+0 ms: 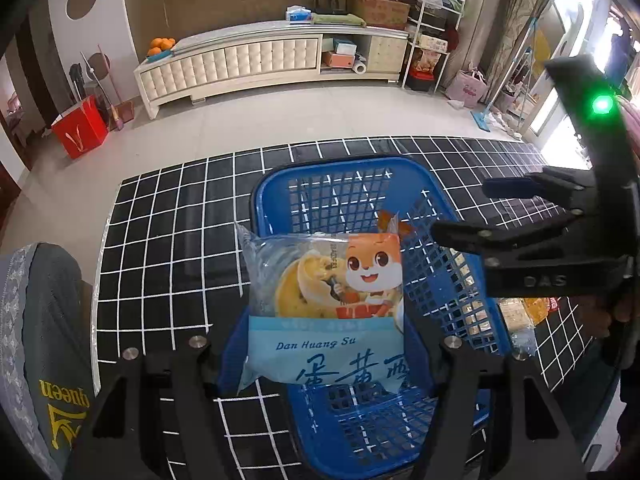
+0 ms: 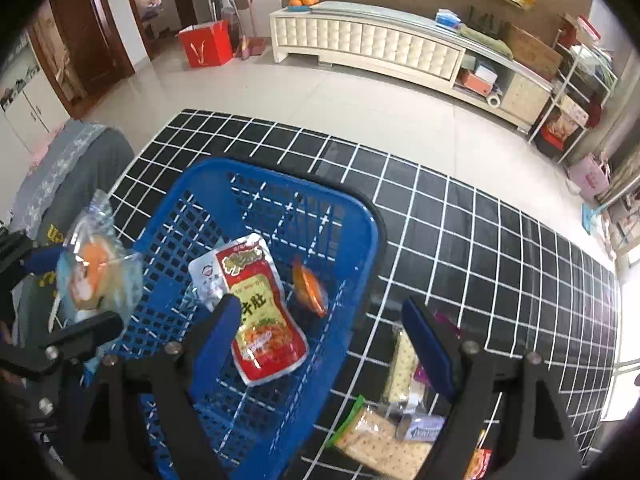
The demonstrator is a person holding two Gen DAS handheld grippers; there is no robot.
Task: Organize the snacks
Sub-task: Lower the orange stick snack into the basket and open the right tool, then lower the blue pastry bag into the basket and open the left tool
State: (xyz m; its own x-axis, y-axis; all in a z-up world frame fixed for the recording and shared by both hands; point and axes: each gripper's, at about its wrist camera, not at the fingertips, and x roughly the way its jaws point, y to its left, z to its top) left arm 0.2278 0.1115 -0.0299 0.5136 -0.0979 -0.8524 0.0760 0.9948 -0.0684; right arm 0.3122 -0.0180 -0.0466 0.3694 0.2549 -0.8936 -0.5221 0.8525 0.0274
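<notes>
My left gripper [image 1: 320, 344] is shut on a light blue egg-yolk pastry packet [image 1: 324, 312] and holds it above the near end of the blue plastic basket [image 1: 360, 184]. The same packet [image 2: 96, 268] shows at the left of the right wrist view. My right gripper [image 2: 320, 320] is open and empty, over the basket's [image 2: 256, 184] right rim. It also shows in the left wrist view [image 1: 464, 212]. Inside the basket lie a red snack pouch [image 2: 264, 316], a white packet [image 2: 206, 280] and a small orange packet [image 2: 308, 288].
Several loose snacks lie on the black grid-patterned cloth [image 2: 500, 264] right of the basket, among them cracker packets [image 2: 380, 440]. A grey cushion [image 1: 44, 344] is at the left. A cream cabinet [image 1: 264, 64] and a red box [image 1: 80, 128] stand beyond on the floor.
</notes>
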